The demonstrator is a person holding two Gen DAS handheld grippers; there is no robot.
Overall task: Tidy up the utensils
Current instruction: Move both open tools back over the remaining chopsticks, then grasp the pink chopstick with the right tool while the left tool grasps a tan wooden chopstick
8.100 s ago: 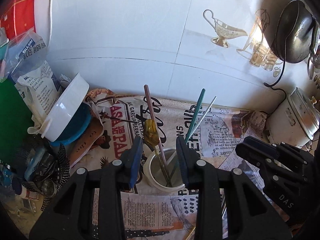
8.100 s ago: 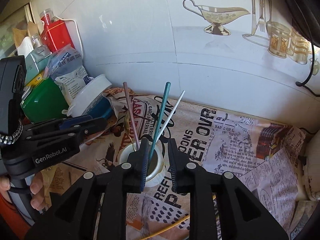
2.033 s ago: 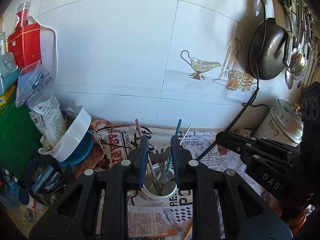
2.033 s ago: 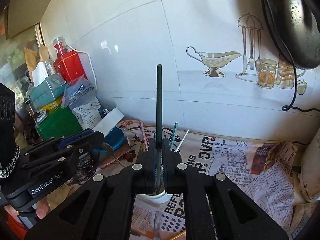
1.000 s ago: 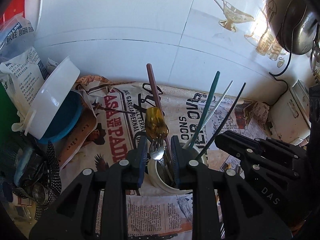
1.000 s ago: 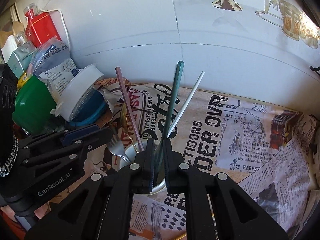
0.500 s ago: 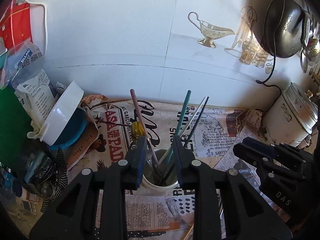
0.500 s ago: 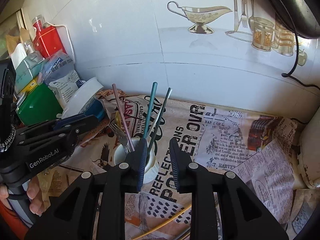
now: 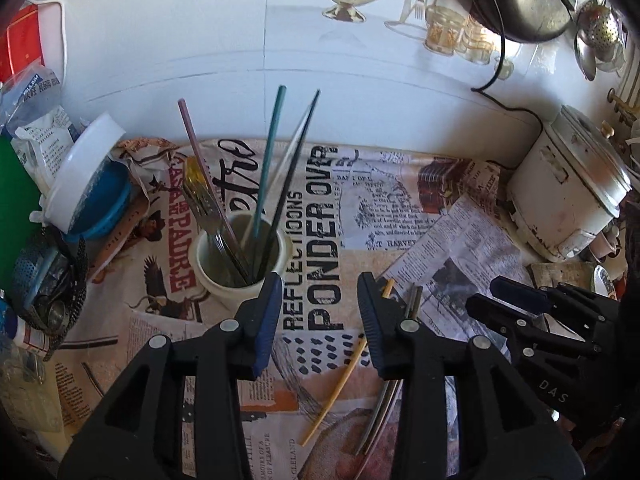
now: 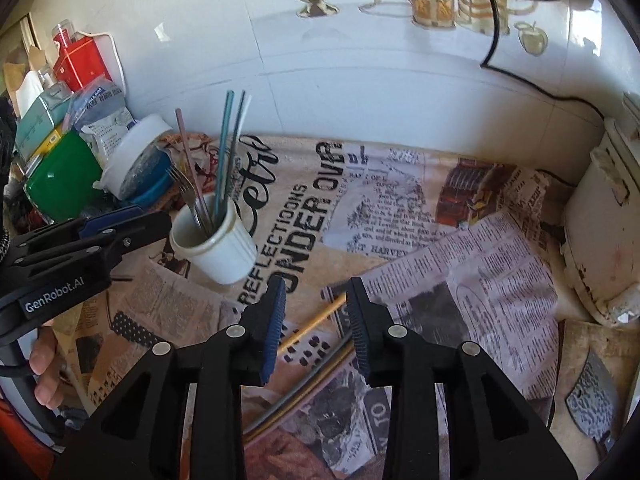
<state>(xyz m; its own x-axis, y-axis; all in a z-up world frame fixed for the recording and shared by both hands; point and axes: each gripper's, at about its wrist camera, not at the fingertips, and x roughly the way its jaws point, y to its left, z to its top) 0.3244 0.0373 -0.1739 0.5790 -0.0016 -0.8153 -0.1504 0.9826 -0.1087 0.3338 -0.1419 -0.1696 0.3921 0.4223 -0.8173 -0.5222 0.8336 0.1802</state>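
Both tongs have pulled back from the white cup [image 9: 239,258] and now sit to its right. The left tongs [image 9: 318,316] are wide apart and hold nothing. The right tongs [image 10: 316,320] are apart and hold nothing too. A yellow chopstick [image 9: 344,372] and two metal chopsticks [image 9: 386,396] lie on the tabletop [image 9: 440,240] under the tongs, partly hidden by them. The cup stands on the newspaper with a pink chopstick [image 9: 200,160], a teal chopstick [image 9: 269,156], a black chopstick [image 9: 294,168] and a fork [image 10: 182,188] in it. Their lower ends are hidden inside the cup.
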